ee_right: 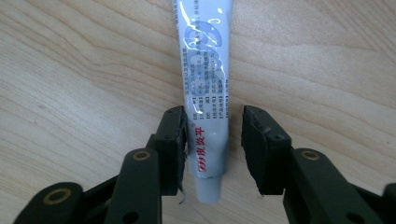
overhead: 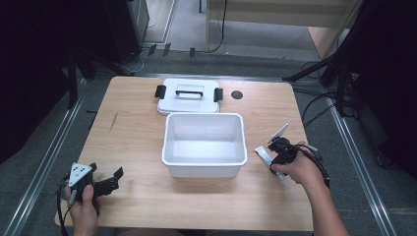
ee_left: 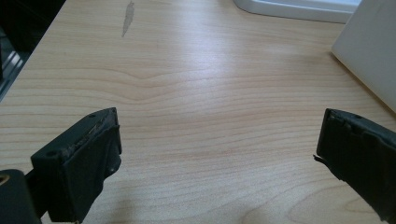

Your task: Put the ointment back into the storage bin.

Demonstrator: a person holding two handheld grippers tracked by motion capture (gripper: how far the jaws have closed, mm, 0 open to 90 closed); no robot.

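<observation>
A white and grey tube [ee_right: 205, 88] with red and black print lies flat on the wooden table [overhead: 137, 142], right of the white bin; in the high view the tube [overhead: 262, 153] pokes out from under my right gripper [overhead: 276, 158]. In the right gripper view my right gripper [ee_right: 212, 122] is open and straddles the tube's cap end: one jaw touches its side, the other stands a little apart. My left gripper [overhead: 114, 178] rests near the table's front left corner, open [ee_left: 219, 135] over bare wood.
An empty white bin [overhead: 204, 166] stands mid-table, and its corner [ee_left: 369, 51] shows in the left gripper view. Its lid [overhead: 189, 101], with a handle and black clips, lies behind it. A small black disc [overhead: 237, 95] sits at the back right.
</observation>
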